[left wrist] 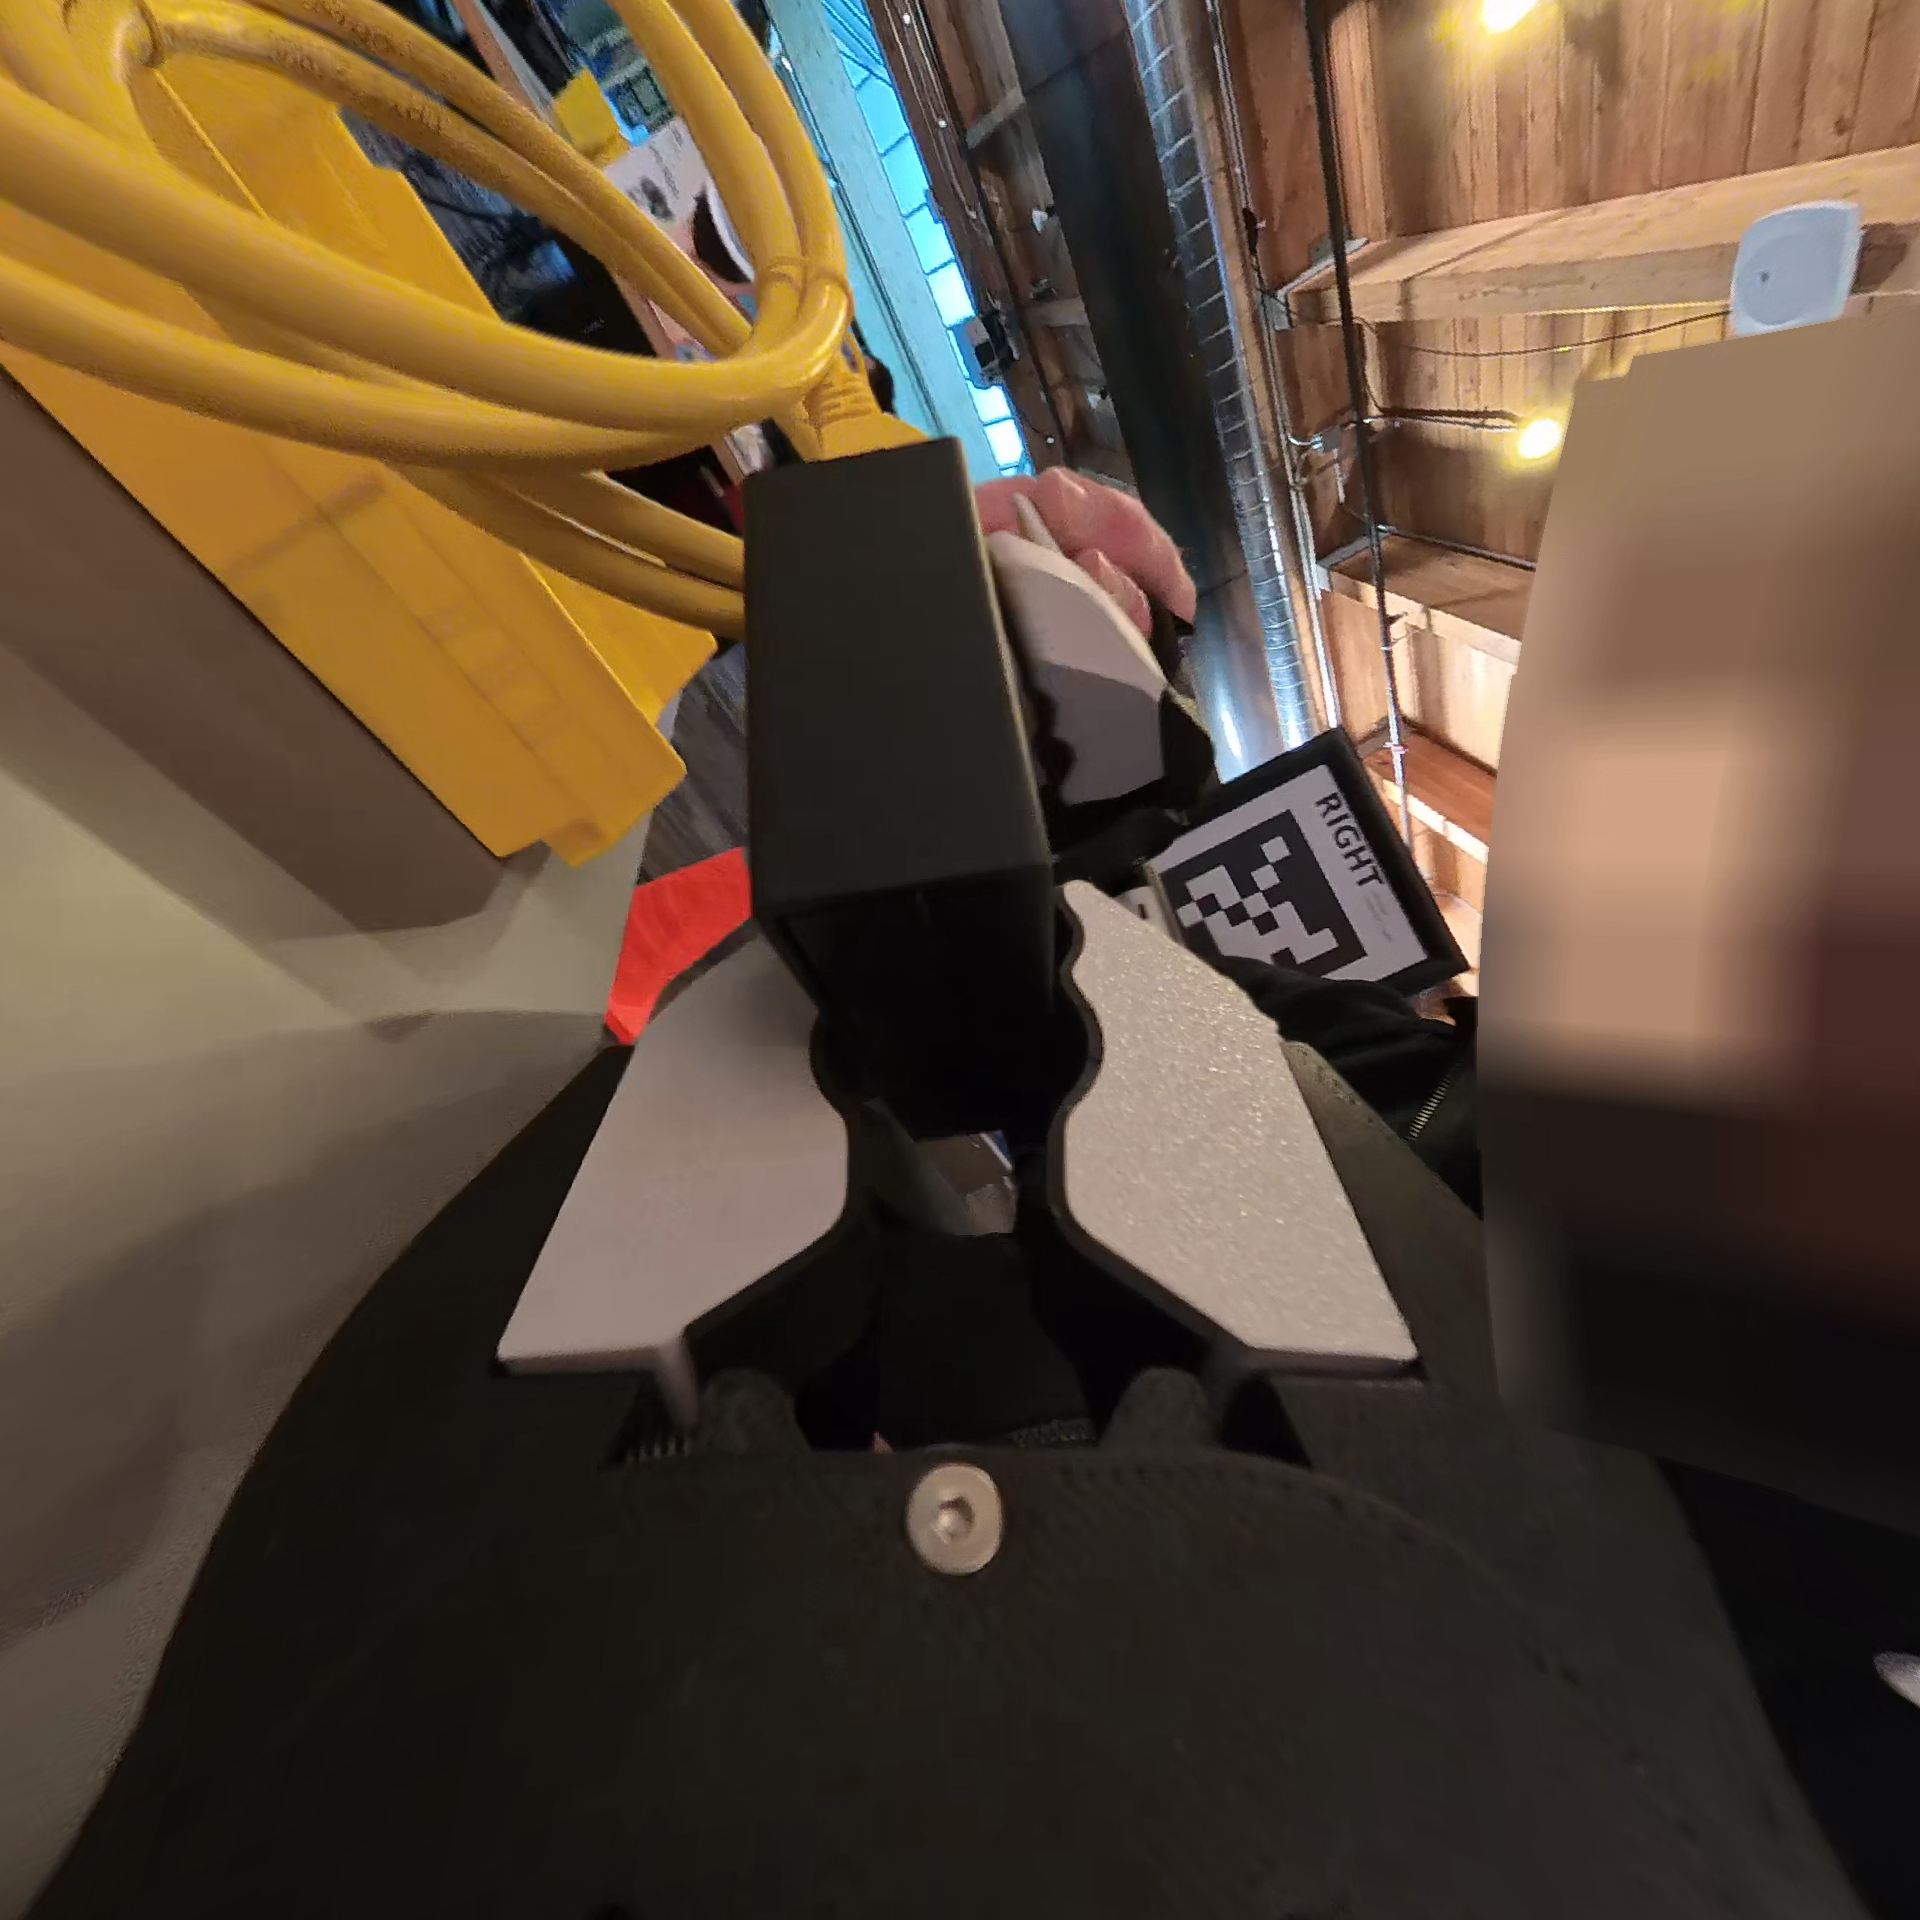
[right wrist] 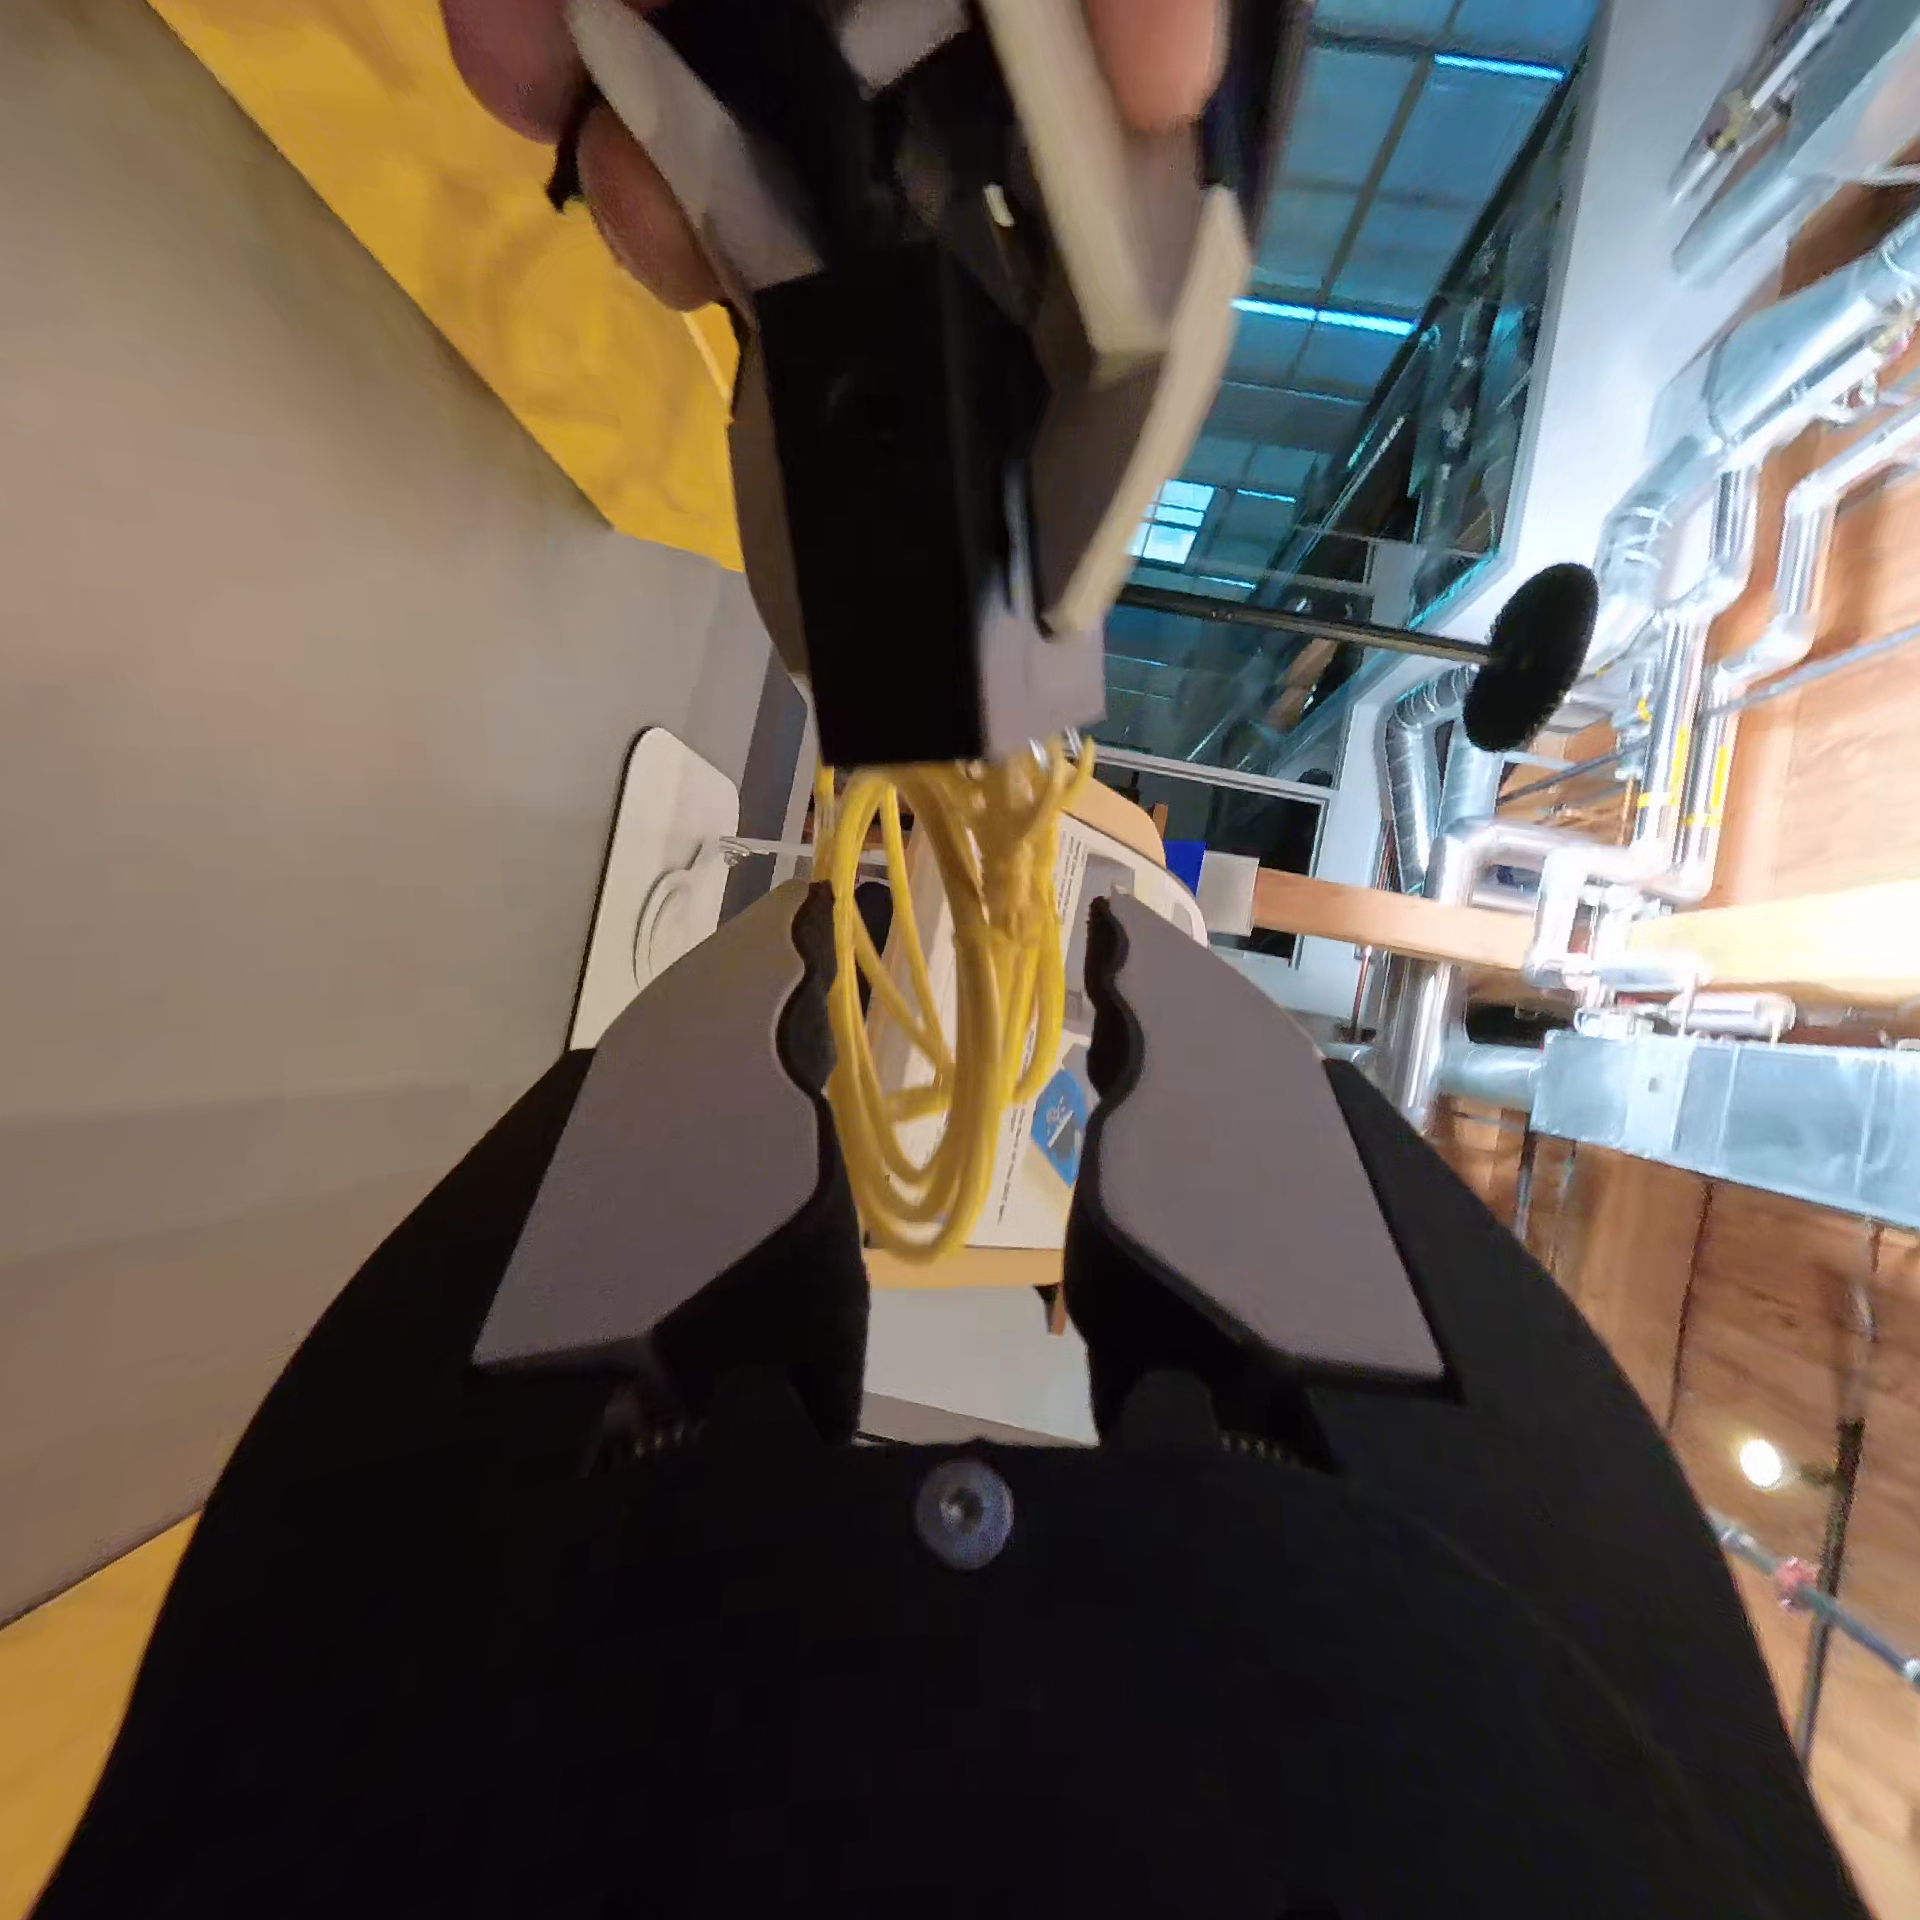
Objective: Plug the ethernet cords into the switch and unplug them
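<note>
My left gripper [left wrist: 935, 935] is shut on a black box-shaped switch [left wrist: 883, 675] and holds it off the table, tilted. Looped yellow ethernet cords [left wrist: 416, 343] run to its far end, where a yellow plug [left wrist: 842, 416] meets it. In the right wrist view the switch [right wrist: 883, 468] hangs at the top, held by the left gripper's white fingers [right wrist: 1122, 343] with a hand behind. The yellow cords [right wrist: 935, 1039] dangle below it. My right gripper [right wrist: 956, 914] is open and empty, and the cord loops show through its gap. Its white finger [left wrist: 1081, 665] lies right of the switch.
A yellow plastic bin [left wrist: 436, 644] stands on the grey table [left wrist: 208, 1039] to the left, with an orange object [left wrist: 675, 935] near the table edge. In the right wrist view the grey table [right wrist: 260, 623] fills the left, and pipes and wooden walls fill the right. There is about 5 cm between the tips of the two grippers.
</note>
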`<state>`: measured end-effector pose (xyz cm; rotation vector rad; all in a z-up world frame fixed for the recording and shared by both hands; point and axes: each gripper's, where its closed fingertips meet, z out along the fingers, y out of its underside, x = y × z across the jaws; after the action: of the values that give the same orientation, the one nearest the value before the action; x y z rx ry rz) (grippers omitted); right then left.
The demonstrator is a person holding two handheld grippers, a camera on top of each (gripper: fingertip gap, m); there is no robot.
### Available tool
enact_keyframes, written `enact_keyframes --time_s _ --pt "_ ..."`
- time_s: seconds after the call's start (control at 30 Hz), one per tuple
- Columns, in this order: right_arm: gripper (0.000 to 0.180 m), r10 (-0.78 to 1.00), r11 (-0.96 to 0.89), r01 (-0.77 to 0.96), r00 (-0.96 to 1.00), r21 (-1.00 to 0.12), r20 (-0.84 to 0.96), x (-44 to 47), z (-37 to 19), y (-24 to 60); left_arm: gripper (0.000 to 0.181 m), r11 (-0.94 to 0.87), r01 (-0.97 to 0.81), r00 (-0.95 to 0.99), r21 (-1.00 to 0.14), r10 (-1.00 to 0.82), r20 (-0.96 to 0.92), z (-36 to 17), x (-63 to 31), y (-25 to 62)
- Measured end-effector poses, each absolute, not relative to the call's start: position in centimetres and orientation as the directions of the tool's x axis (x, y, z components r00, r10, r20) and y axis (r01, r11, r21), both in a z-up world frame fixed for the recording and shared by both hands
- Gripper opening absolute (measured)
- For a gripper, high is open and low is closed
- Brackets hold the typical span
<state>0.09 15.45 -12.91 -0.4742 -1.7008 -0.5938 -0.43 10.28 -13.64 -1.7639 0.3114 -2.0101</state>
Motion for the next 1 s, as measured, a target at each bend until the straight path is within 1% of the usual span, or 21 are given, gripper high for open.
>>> enact_keyframes --time_s 0.07,0.1,0.13,0.17,0.2,0.33,0.4,0.47,0.63,0.73,0.87,1.0 --pt "0.042 -0.043 0.790 0.587 -0.236 0.178 0.971 -0.9 -13.6 15.5 0.032 -0.885 0.179 -0.110 -0.430 -0.453 0.885 -13.5 -0.1 10.0" --pt "0.036 -0.069 0.791 0.581 -0.223 0.189 0.972 -1.3 -13.4 15.5 0.032 -0.888 0.180 -0.107 -0.424 -0.446 0.889 -13.6 0.1 10.0" --pt "0.023 -0.086 0.793 0.578 -0.208 0.194 0.974 -1.4 -13.1 15.4 0.032 -0.890 0.181 -0.104 -0.418 -0.440 0.892 -13.8 0.1 10.0" --pt "0.015 -0.085 0.797 0.573 -0.203 0.189 0.976 -1.4 -12.9 15.4 0.032 -0.892 0.186 -0.115 -0.411 -0.435 0.893 -13.8 0.2 10.0" --pt "0.012 -0.082 0.801 0.570 -0.195 0.181 0.977 -1.4 -12.7 15.4 0.032 -0.896 0.188 -0.132 -0.402 -0.428 0.894 -13.7 0.2 10.0" --pt "0.011 -0.045 0.806 0.568 -0.221 0.166 0.974 -1.1 -13.1 15.5 0.034 -0.902 0.197 -0.157 -0.384 -0.415 0.896 -13.7 0.6 9.9" --pt "0.011 -0.004 0.809 0.573 -0.214 0.128 0.977 -0.8 -13.0 15.5 0.037 -0.893 0.210 -0.160 -0.398 -0.433 0.887 -13.3 0.7 9.9" --pt "0.010 -0.010 0.816 0.565 -0.198 0.122 0.980 -0.7 -12.7 15.1 0.047 -0.883 0.252 -0.168 -0.397 -0.444 0.880 -12.6 0.4 10.4" --pt "0.010 -0.048 0.814 0.563 -0.174 0.140 0.984 -0.7 -12.4 14.5 0.036 -0.881 0.278 -0.148 -0.382 -0.433 0.889 -12.7 0.1 11.0" --pt "0.011 -0.064 0.823 0.546 -0.181 0.154 0.981 -0.7 -12.7 14.3 0.033 -0.887 0.282 -0.137 -0.364 -0.413 0.900 -13.2 0.2 11.0" --pt "0.021 -0.085 0.837 0.517 -0.201 0.179 0.976 -0.7 -13.1 13.7 0.032 -0.888 0.287 -0.111 -0.358 -0.402 0.909 -13.3 0.4 11.1" --pt "0.015 -0.101 0.843 0.497 -0.232 0.207 0.967 -0.6 -12.8 13.4 0.032 -0.906 0.265 -0.150 -0.331 -0.377 0.914 -13.2 0.7 10.8"
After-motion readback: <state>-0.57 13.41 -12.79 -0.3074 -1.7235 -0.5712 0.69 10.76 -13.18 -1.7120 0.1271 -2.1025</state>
